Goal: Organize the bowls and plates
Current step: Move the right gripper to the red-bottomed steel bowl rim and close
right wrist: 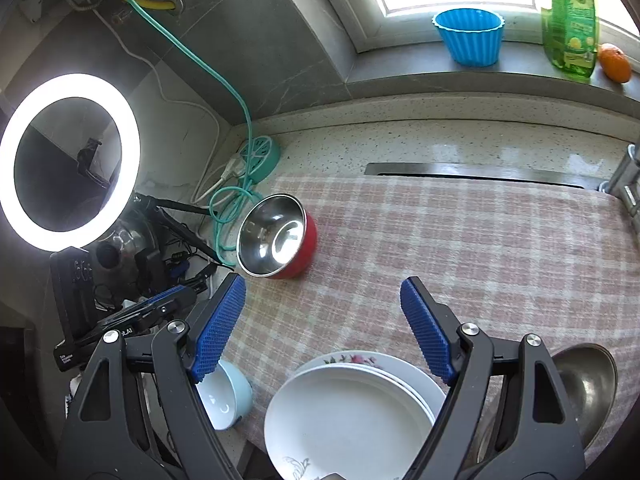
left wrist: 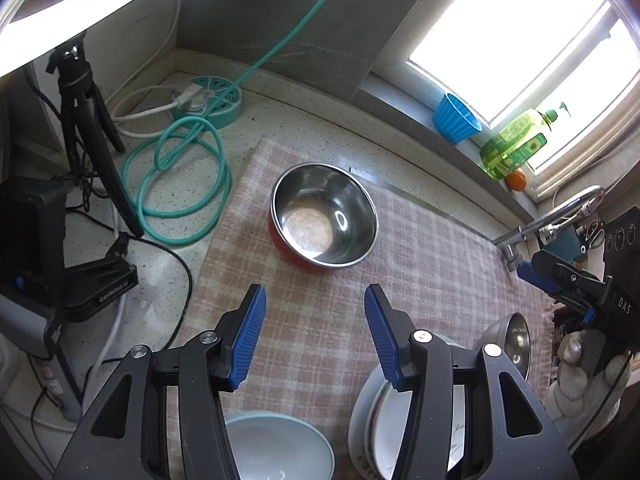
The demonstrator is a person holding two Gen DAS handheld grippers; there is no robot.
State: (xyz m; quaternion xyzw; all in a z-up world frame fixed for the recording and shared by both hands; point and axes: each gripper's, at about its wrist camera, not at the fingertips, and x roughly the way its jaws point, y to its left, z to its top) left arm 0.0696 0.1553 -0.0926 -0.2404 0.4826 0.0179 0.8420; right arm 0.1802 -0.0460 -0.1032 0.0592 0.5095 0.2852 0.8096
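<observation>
A red bowl with a steel inside (left wrist: 324, 218) (right wrist: 276, 236) stands on the checked cloth (left wrist: 420, 240) (right wrist: 460, 240). A light blue bowl (left wrist: 280, 446) (right wrist: 228, 400) sits at the cloth's near edge. A stack of white plates (left wrist: 374, 432) (right wrist: 352, 412) lies beside it, the lower ones with flower prints. A small steel bowl (left wrist: 514, 340) (right wrist: 588, 384) stands right of the stack. My left gripper (left wrist: 316, 312) is open and empty, short of the red bowl. My right gripper (right wrist: 320, 312) is open and empty above the plates; it also shows in the left wrist view (left wrist: 560, 280).
A teal round power strip (left wrist: 212, 100) (right wrist: 258, 158) with a coiled teal cable (left wrist: 180, 184) lies left of the cloth, near a black tripod (left wrist: 92, 120) and ring light (right wrist: 68, 160). A blue cup (left wrist: 458, 118) (right wrist: 470, 36), green soap bottle (right wrist: 570, 20) and orange (right wrist: 616, 62) stand on the sill. A tap (left wrist: 552, 220) is at the right.
</observation>
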